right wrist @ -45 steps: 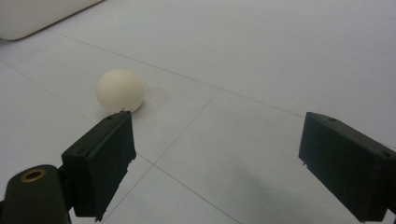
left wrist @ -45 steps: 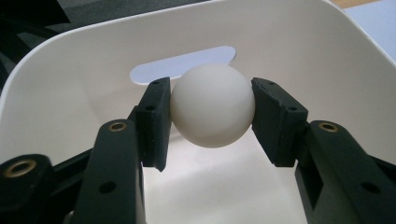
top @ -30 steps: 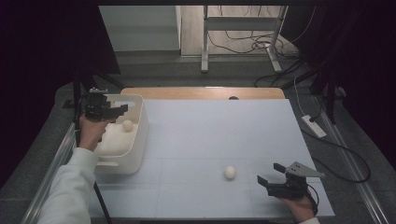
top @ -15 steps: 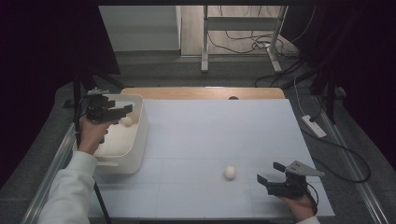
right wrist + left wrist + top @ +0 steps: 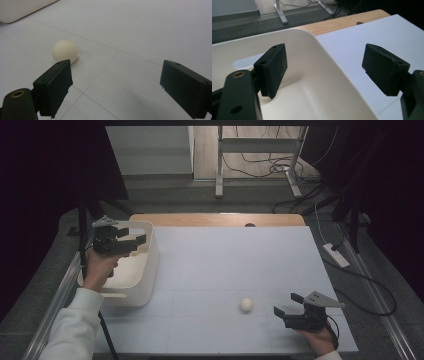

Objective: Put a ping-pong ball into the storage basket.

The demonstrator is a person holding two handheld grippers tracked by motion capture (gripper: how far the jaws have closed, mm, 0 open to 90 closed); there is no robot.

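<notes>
The left tool (image 5: 136, 240) is hovering over the near rim of the white bin (image 5: 150, 270) at the bench's (image 5: 225, 255) left edge, its jaws having just been opening and now standing apart with nothing between them; in the left gripper view the bin's wall is running beneath the jaws. The right tool (image 5: 286, 306) is sitting low at the bench's near right corner, its jaws spread wide and gripping nothing, while the ball (image 5: 246, 304) is lying on the bench just beside its jaw tips, untouched and well apart from the bin.
</notes>
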